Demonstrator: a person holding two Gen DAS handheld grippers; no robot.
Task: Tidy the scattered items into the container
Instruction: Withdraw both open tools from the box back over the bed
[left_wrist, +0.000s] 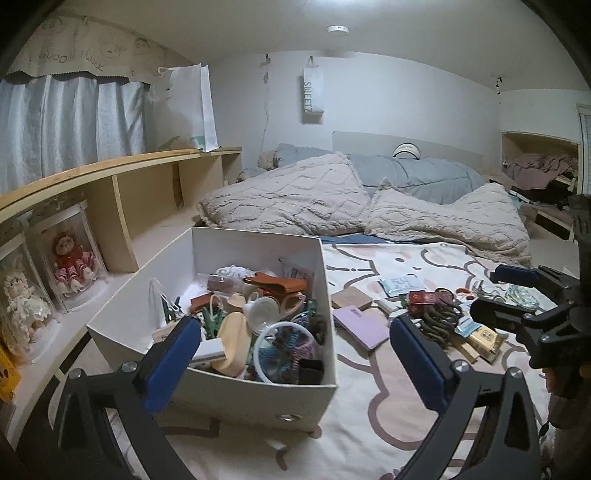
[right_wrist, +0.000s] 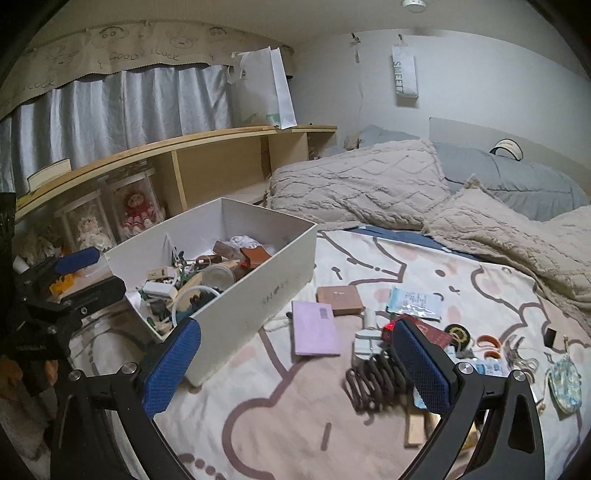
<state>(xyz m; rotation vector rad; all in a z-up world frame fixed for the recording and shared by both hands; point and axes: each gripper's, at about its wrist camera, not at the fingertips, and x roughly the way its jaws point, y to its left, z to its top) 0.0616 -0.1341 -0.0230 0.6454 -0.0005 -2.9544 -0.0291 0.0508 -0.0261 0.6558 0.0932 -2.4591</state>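
On the cartoon bedspread (right_wrist: 295, 417) your scattered bits lie beside the white box (right_wrist: 258, 291), which already holds a jumble. Both your left gripper (left_wrist: 295, 350) and right gripper (right_wrist: 295, 365) stand spread wide, holding nothing. Nearest your right jaws sits the dark coiled hair tie (right_wrist: 373, 380) — light and springy, I'd say, so pinch across the coils. The lilac booklet (right_wrist: 314, 326) looks thin and flat; take it by an edge, it may slip.
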